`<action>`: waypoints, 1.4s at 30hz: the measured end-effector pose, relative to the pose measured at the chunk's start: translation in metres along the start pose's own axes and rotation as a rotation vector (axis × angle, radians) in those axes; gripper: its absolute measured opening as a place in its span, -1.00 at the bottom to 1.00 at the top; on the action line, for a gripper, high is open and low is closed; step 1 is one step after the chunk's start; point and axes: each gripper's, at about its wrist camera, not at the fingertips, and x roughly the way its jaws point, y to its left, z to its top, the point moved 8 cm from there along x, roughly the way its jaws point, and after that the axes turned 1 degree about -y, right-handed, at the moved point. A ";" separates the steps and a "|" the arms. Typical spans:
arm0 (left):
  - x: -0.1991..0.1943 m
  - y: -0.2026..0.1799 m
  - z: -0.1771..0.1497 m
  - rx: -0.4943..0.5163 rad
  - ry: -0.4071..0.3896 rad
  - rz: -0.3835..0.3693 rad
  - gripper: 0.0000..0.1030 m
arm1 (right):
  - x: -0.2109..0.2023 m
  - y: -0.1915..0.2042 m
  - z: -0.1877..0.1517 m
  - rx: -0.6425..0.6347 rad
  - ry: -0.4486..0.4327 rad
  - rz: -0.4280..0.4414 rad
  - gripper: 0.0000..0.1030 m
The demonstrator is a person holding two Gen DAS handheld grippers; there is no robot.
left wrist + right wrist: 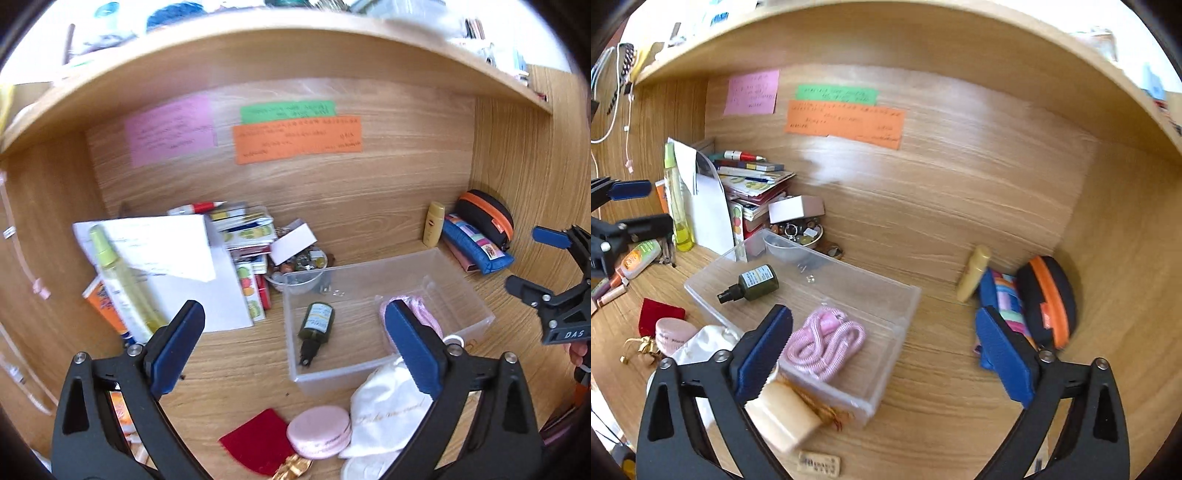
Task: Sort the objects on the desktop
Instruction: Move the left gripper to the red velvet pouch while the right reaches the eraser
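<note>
- Left wrist view: the left gripper [293, 347] fills the near edge, its blue pads spread wide with nothing between them; it hovers above the desk [229, 354], pointing at the near left corner of the clear bin [463, 291].
- A dark green spray bottle [314, 329] lies on its side in the bin's left half; a pink cord [424, 314] sits in the right half, partly hidden behind the right finger.
- Bare wood lies between the bin and the paper stack [177, 266] to the left; a red pouch [258, 445], pink compact [319, 432] and white cloth bag [384, 417] crowd the near edge.
- The right gripper [532, 258] shows at the far right, cut off by the frame.
- Right wrist view: the right gripper [882, 354] also stands wide open and holds nothing, over the bin's near right corner.
- A cream tube [783, 417] lies just under its left finger, blurred.
- Open desk runs right of the bin to the pouches [1034, 302] in the far right corner.
</note>
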 end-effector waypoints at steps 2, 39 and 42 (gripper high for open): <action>-0.010 0.007 -0.008 -0.009 -0.008 0.014 0.94 | -0.009 -0.003 -0.006 0.008 -0.009 -0.002 0.99; 0.056 0.032 -0.175 -0.122 0.426 -0.004 0.98 | 0.020 0.044 -0.154 -0.012 0.312 0.033 0.99; 0.062 0.030 -0.176 -0.105 0.434 -0.003 0.98 | 0.023 0.047 -0.155 -0.014 0.317 0.039 0.95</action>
